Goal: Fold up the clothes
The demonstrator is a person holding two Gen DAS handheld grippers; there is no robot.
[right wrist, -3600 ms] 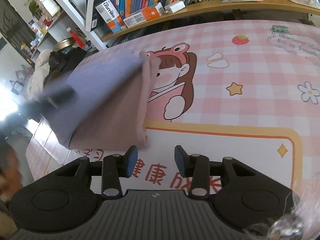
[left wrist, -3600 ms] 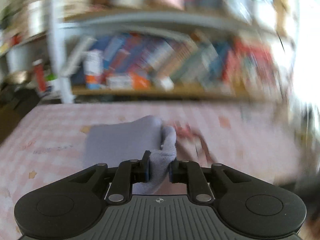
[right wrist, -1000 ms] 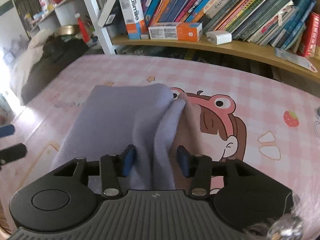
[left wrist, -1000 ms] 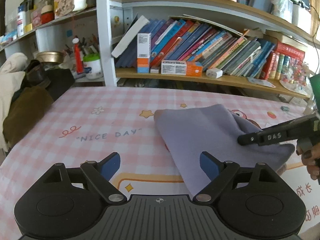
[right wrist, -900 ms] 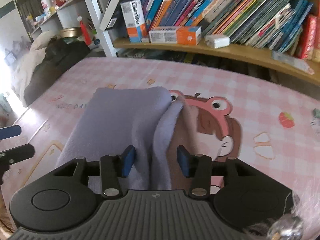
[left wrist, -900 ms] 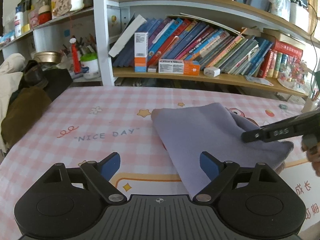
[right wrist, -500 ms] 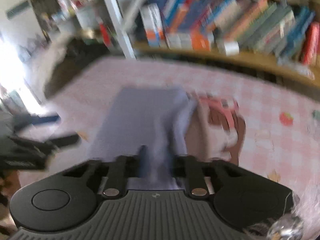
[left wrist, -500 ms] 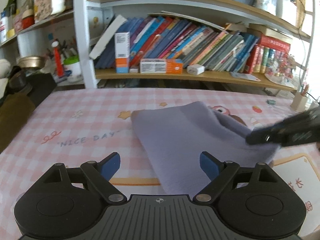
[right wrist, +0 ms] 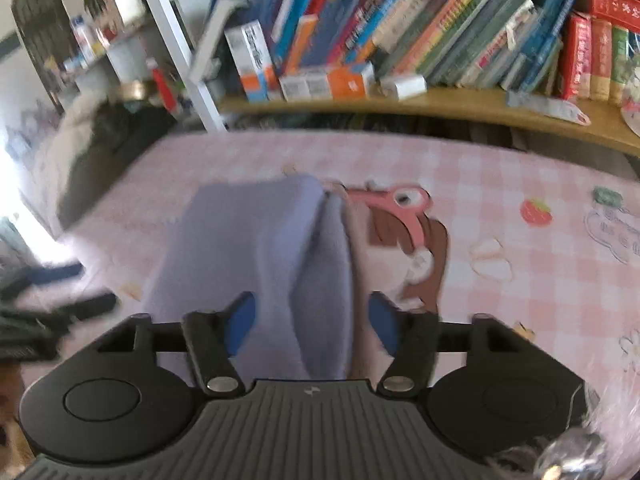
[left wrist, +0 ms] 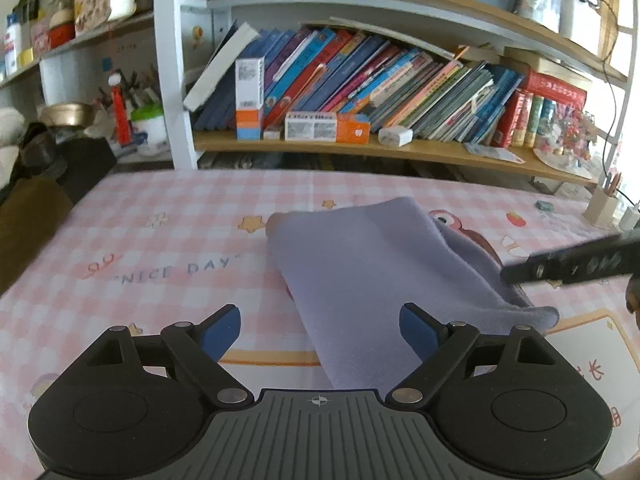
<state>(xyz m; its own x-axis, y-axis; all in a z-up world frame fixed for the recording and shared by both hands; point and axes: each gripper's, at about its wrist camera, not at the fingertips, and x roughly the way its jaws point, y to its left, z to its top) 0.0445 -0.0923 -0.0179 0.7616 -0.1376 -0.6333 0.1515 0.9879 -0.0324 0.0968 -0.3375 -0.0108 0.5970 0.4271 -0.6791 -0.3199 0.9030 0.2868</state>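
Since half a second ago the right gripper [right wrist: 312, 322] has opened and released the lilac cloth [left wrist: 372, 264], lying folded on the pink checked tablecloth [left wrist: 160, 216] at its twelve o'clock; left gripper [left wrist: 320, 330] wide open, empty.

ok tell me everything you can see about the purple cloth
The cloth is a soft, fleecy lavender piece, folded into a rough rectangle with layered edges showing along its right side. It lies flat on the pink checked table cover, partly covering a cartoon figure printed there. The right gripper is open, its blue pads either side of the near folded edge without pinching it. The left gripper is open too, just short of the cloth's near corner.
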